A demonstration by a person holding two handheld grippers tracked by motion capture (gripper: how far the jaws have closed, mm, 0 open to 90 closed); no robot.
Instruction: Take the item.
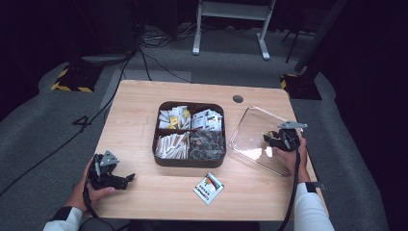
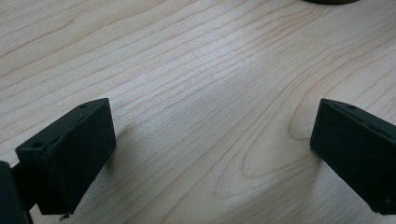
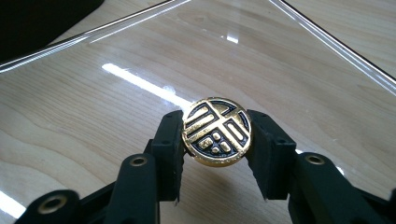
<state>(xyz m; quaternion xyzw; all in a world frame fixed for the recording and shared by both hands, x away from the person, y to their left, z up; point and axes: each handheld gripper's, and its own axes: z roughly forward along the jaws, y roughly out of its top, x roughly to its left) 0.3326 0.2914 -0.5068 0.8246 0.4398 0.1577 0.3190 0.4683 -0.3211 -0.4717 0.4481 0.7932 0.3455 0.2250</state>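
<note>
Left gripper idle; right gripper clamped on the lid knob.

I see my left gripper (image 1: pixel 126 180) resting near-left on the table (image 1: pixel 139 103), jaws wide apart. The 4-compartment tray (image 1: pixel 190 162) sits centre, 1 sachet (image 1: pixel 209 187) near it. At right, my right gripper (image 3: pixel 217 140) clamps the gold knob (image 3: pixel 216 131) of the clear lid (image 1: pixel 245 130).

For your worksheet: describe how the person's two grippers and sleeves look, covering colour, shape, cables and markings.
Both the left gripper and the right gripper are black, each topped by a grey three-cornered plate. A black cable trails from each. The fingers are blocky and matt, with small screw holes. The sleeves are white with dark cuff bands.
</note>
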